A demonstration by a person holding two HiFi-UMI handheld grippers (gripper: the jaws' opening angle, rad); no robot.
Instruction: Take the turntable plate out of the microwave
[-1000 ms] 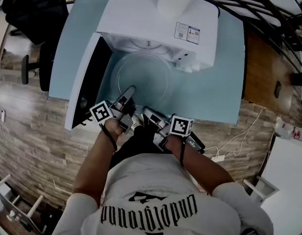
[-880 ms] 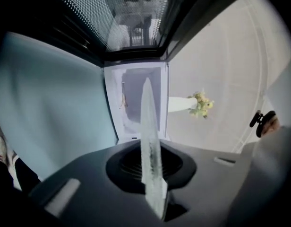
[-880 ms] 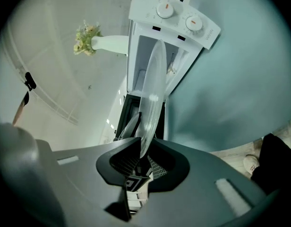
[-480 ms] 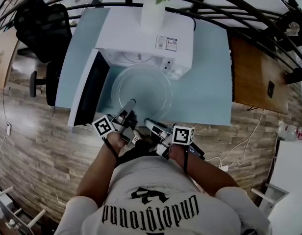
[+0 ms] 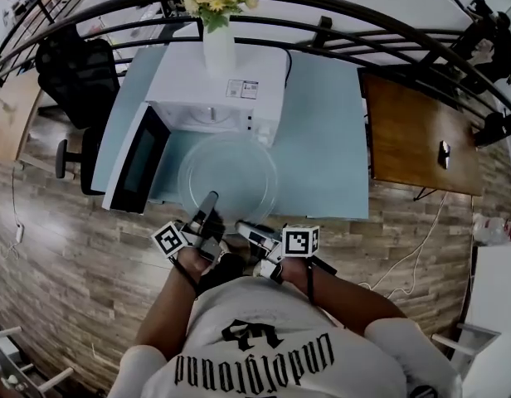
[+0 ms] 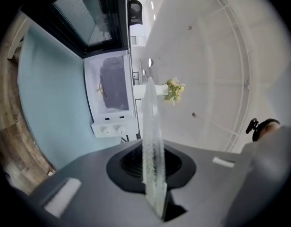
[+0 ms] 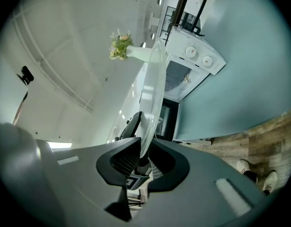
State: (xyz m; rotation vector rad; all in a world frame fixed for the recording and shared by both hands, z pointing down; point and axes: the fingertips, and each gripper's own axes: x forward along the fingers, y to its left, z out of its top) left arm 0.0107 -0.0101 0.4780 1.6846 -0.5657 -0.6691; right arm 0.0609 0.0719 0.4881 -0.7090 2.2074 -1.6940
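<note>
While left hand-held gripper point(image 5: 211, 200) and right hand-held gripper point(image 5: 241, 226) pinch its rim, turntable plate point(image 5: 231, 166) lies level.

clear, glossy glass for the turntable plate point(image 5: 229, 177), grainy and frosted along the edge pinched in the left gripper point(image 6: 152, 169); matt grey plastic with black ribbed faces on that one and on the right gripper point(image 7: 143, 156). smooth white shell with a slight sheen on the microwave point(image 5: 218, 85), dark glossy pane in its door point(image 5: 138, 161), smooth matt pale-blue top on the table point(image 5: 330, 152). wood-grain planks across the floor point(image 5: 65, 264), brown wood on the side desk point(image 5: 413, 131), white cloth with black print for the shirt point(image 5: 264, 351).
</note>
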